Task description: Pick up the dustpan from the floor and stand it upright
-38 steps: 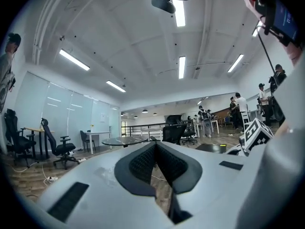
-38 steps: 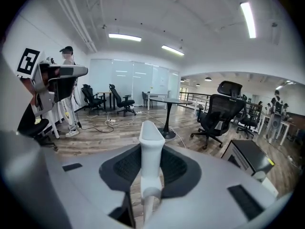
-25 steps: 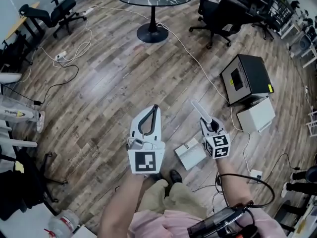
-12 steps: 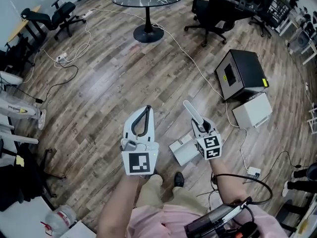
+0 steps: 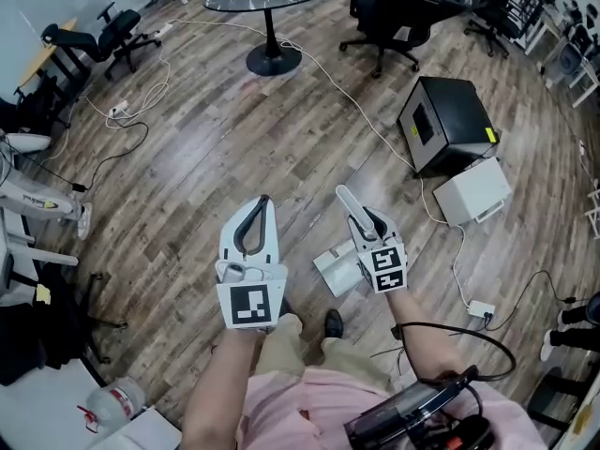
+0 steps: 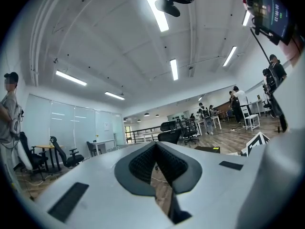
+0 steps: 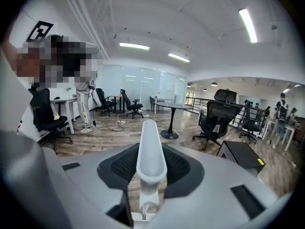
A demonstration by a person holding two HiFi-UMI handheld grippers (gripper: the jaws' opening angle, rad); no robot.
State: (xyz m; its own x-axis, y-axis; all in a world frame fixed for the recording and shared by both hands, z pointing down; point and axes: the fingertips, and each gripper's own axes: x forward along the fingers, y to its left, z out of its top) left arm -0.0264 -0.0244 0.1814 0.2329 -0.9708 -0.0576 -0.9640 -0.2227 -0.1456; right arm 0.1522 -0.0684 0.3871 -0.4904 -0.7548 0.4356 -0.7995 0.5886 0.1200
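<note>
Partly hidden dustpan [image 5: 334, 270], handle clamped by right gripper [image 5: 367, 219], left gripper [image 5: 264, 201] closed.

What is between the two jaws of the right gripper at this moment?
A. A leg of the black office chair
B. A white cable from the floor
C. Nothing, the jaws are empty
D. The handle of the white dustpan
D: in the right gripper view the white dustpan handle runs between the jaws of the right gripper, which are closed on it.
</note>
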